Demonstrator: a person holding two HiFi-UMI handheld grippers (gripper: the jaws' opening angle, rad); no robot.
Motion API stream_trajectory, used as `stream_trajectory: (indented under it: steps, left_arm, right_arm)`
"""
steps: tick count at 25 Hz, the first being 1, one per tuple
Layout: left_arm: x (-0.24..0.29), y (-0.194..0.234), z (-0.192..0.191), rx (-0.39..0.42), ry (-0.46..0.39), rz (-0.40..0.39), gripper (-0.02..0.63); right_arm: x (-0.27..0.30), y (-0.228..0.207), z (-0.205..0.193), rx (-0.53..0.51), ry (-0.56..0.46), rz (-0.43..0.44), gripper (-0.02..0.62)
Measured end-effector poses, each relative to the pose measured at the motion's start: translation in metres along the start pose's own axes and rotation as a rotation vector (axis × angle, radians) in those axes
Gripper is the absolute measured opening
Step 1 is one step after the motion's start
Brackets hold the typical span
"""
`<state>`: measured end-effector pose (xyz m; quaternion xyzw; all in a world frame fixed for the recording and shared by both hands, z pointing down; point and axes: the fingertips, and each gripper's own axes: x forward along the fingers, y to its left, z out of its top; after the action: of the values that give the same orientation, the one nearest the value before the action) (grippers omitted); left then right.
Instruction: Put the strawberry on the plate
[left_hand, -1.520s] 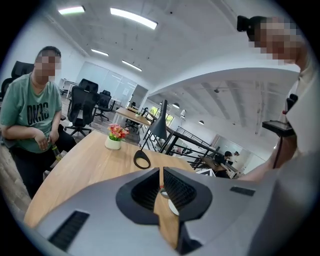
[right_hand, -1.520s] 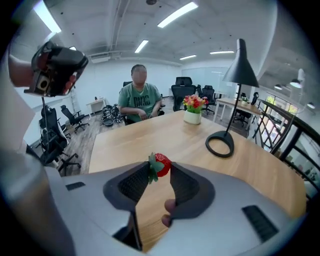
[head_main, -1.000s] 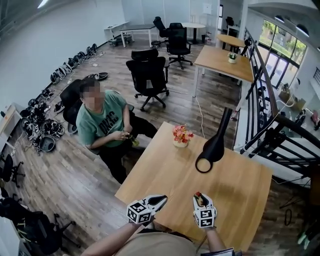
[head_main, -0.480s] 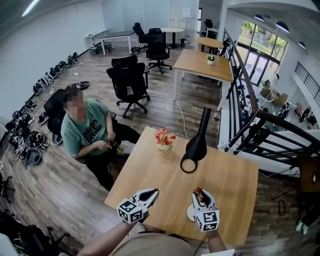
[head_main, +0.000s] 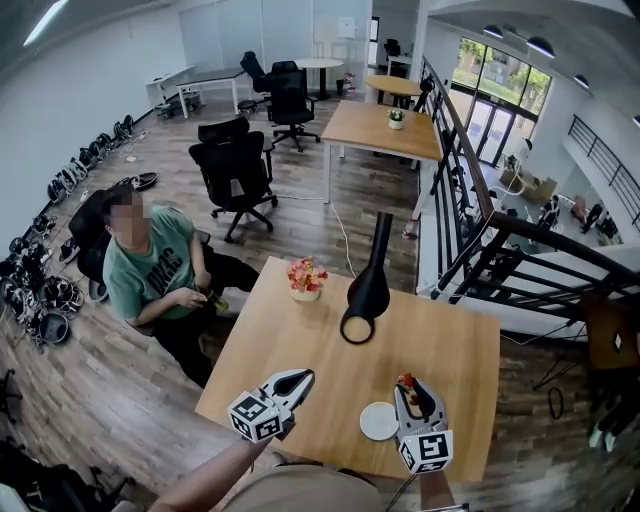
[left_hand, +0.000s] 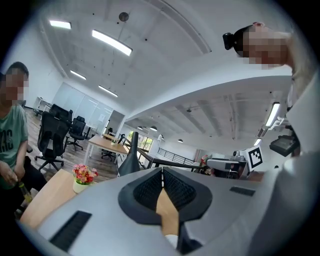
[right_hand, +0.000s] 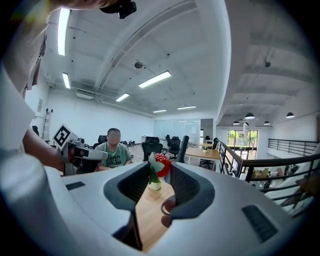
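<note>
A red strawberry (head_main: 405, 381) with green leaves sits between the tips of my right gripper (head_main: 410, 388), which is shut on it above the wooden table (head_main: 450, 350). In the right gripper view the strawberry (right_hand: 161, 164) is pinched between both pads, clear of the tabletop. A small white plate (head_main: 379, 421) lies on the table just left of that gripper, near the front edge. My left gripper (head_main: 299, 379) hovers over the table's front left part, jaws shut and empty; its pads (left_hand: 150, 186) meet in the left gripper view.
A tall black vase (head_main: 366, 290) stands mid-table, with a small pot of flowers (head_main: 304, 279) to its left near the far edge. A person (head_main: 150, 265) sits beside the table's left side. Office chairs and other tables fill the room behind.
The view has shifted and the white plate has come into sight, first under the right gripper, now just left of it. The right gripper still holds the strawberry; the left stays shut.
</note>
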<state>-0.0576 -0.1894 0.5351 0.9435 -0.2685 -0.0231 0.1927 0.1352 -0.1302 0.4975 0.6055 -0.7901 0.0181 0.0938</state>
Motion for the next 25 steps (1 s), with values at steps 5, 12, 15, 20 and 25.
stream_trajectory:
  steps: [5, 12, 15, 20, 25]
  left_arm:
    - [0.016, -0.009, -0.015, -0.016, 0.028, -0.015, 0.005]
    - [0.028, -0.028, -0.032, -0.031, 0.06, -0.012, 0.005]
    - [0.033, -0.036, -0.041, -0.039, 0.066, 0.002, 0.005]
    - [0.041, -0.045, -0.054, -0.052, 0.073, 0.021, 0.005]
    - [0.047, -0.051, -0.068, -0.077, 0.088, 0.043, 0.005]
  right_arm:
    - [-0.017, -0.022, -0.006, -0.027, 0.003, -0.048, 0.138]
    - [-0.038, -0.046, -0.022, -0.005, 0.016, -0.072, 0.138]
    - [-0.044, -0.056, -0.03, 0.003, 0.013, -0.07, 0.138]
    - [-0.048, -0.063, -0.041, 0.014, 0.018, -0.046, 0.138]
    - [-0.052, -0.07, -0.05, 0.014, 0.036, -0.025, 0.138]
